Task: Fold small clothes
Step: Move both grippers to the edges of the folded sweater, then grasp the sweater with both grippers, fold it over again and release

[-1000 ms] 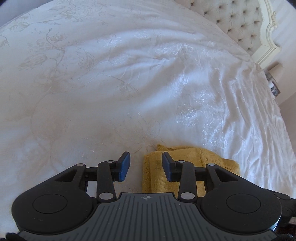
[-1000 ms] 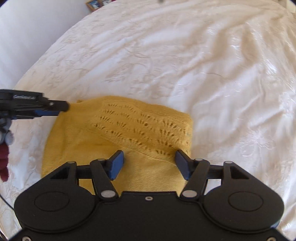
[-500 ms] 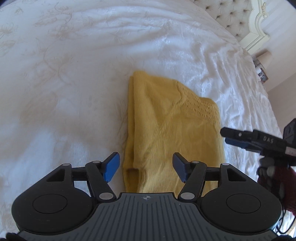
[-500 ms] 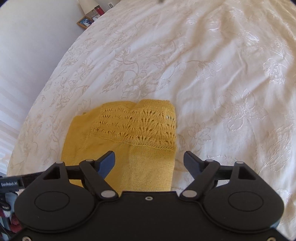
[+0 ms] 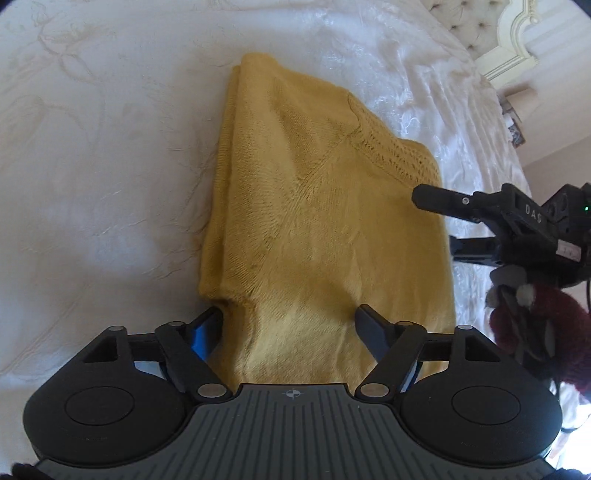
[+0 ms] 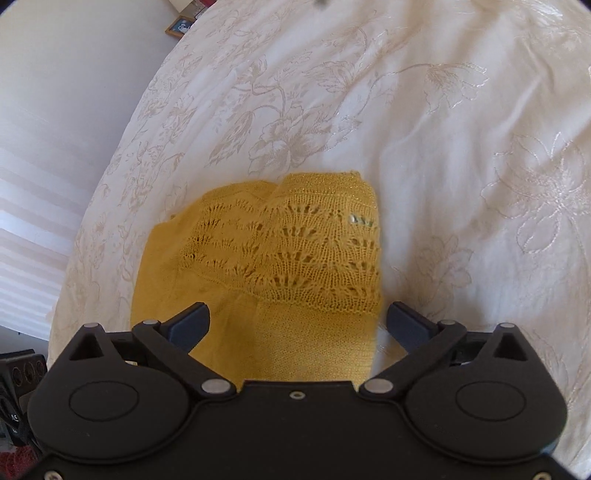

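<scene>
White floral-embroidered bedspread (image 5: 110, 166); folded mustard-yellow knitted sweater (image 5: 325, 206) at frame centre judged soft, light, best pinched at bottom-edge corners; left gripper (image 5: 290, 319) and right gripper (image 6: 297, 319) spread wide, nothing held

the bed (image 5: 110, 155) carries everything here. it is covered by a white bedspread (image 6: 461, 129) with a stitched pattern of large flowers and trailing stems, slightly creased and shiny where light falls on it. a tufted, cream headboard (image 5: 469, 22) with a carved frame shows at the far corner in the left wrist view. directly on the bedspread lies a folded yellow knitted sweater (image 5: 314, 206), flat, in a rough rectangle, with a band of lacy openwork (image 6: 295, 254) across one end. its edges rest on the cloth, with white bedspread showing on both long sides.
</scene>
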